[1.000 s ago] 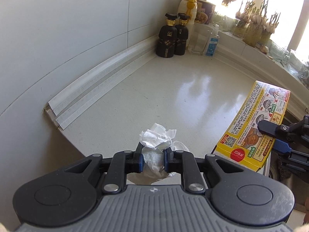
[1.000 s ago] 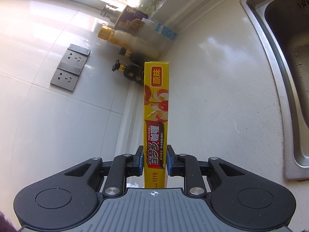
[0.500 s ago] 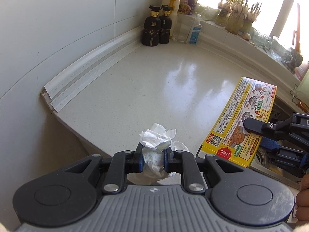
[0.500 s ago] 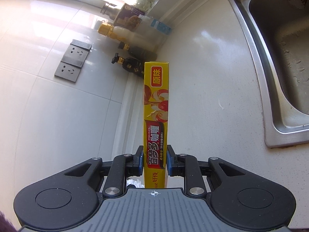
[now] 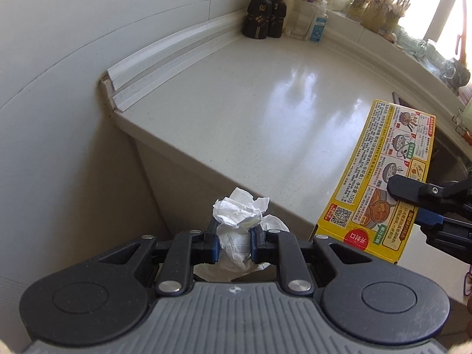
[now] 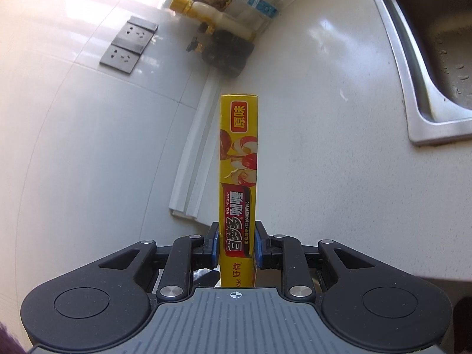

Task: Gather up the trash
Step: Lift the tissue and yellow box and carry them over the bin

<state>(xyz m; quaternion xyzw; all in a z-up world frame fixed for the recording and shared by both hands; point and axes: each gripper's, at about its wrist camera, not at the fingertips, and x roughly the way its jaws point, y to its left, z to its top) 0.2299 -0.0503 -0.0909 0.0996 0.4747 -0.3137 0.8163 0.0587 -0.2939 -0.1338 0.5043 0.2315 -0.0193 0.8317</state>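
Observation:
A crumpled white paper tissue [image 5: 237, 224] is pinched between the blue pads of my left gripper [image 5: 234, 240], which is shut on it just off the counter's corner. My right gripper [image 6: 236, 244] is shut on a long yellow curry box [image 6: 238, 177], gripping it near its lower end so the box sticks straight ahead. In the left wrist view the same yellow box [image 5: 380, 177] shows its printed back at the right, with the right gripper's black fingers [image 5: 413, 190] clamped across it above the counter's near edge.
A pale stone counter [image 5: 265, 112] runs to a tiled wall with a white moulding strip. Dark bottles [image 5: 267, 11], a cream bottle and a small blue-labelled bottle stand in the far corner. A steel sink [image 6: 427, 59] lies to the right. Wall sockets [image 6: 128, 44] sit on the tiles.
Both grippers have drawn back from the far corner toward the counter's near edge; the counter's corner and cabinet side now show below the tissue. Both grips are unchanged.

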